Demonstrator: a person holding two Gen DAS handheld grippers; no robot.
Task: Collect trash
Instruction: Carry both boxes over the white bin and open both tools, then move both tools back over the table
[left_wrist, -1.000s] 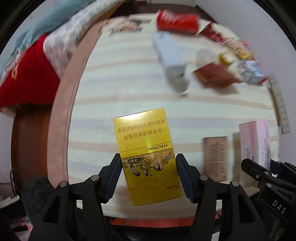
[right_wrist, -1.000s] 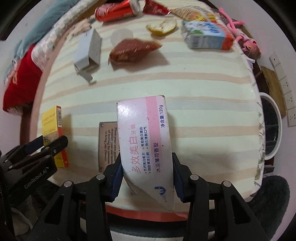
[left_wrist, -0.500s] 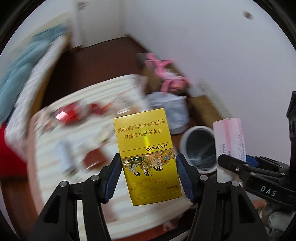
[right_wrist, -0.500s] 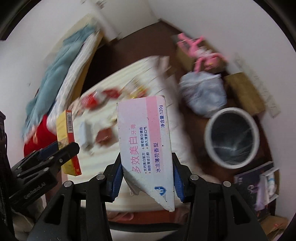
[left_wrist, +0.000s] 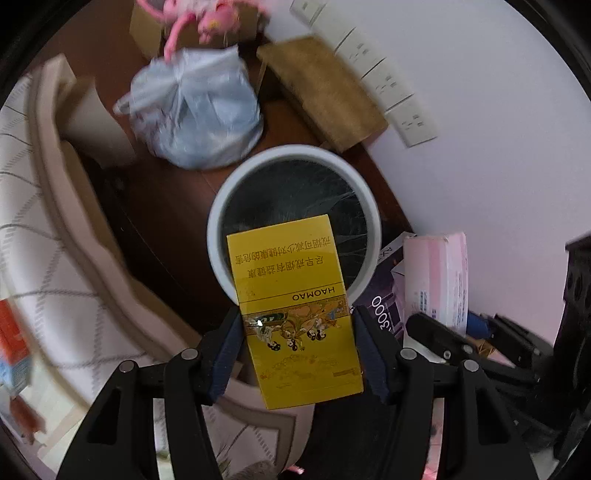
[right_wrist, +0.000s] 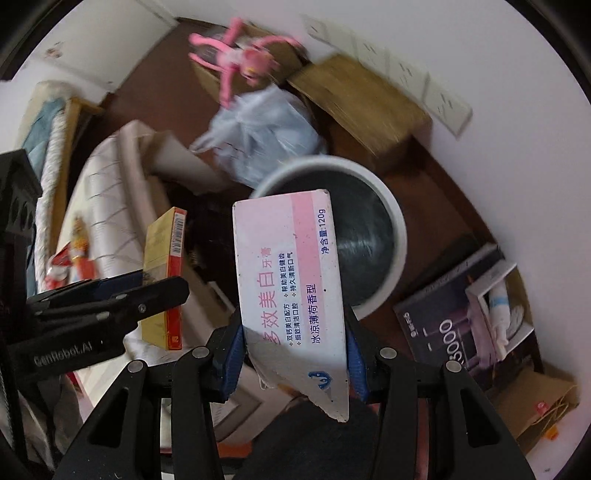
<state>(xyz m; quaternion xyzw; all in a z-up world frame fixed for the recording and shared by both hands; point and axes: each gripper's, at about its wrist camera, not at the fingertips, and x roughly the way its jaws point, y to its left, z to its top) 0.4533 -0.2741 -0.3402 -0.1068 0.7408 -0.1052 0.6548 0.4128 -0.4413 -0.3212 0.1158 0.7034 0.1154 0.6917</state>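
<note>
My left gripper is shut on a yellow cigarette box and holds it above the near rim of a white round trash bin with a dark liner. My right gripper is shut on a pink and white toothpaste box and holds it over the bin's left side. The toothpaste box also shows at the right of the left wrist view. The cigarette box also shows at the left of the right wrist view.
A tied clear plastic bag and a cardboard box stand behind the bin. A pink plush toy lies on a box. A dark box marked 5000 lies right of the bin. The striped table is left.
Both grippers have swung away from the table with their boxes, toward the floor by the wall. The bin now lies directly beneath both boxes.
</note>
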